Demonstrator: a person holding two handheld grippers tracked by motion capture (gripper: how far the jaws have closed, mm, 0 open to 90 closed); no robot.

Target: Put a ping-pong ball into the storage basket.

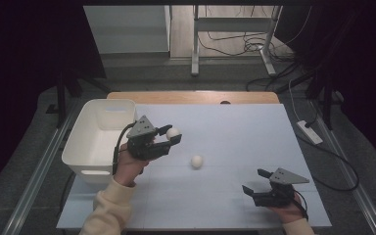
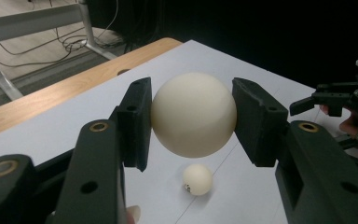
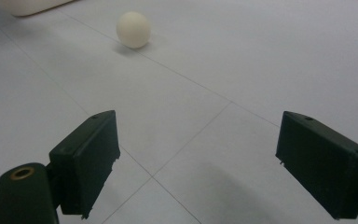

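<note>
A smooth, cream-white ball [image 2: 193, 114] is clamped in the left gripper [image 1: 172, 133], raised beside the bin [image 1: 98, 139] near the table's [image 1: 235, 127] left edge. The right gripper [image 3: 196, 163] is held open.

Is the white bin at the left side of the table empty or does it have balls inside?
Empty, as far as visible: the white bin shows bare inner walls and floor; its near corner is hidden behind the left tongs.

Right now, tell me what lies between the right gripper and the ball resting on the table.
Nothing: in the right gripper view, bare white table runs from the open right gripper to the loose ball. The high view agrees.
</note>
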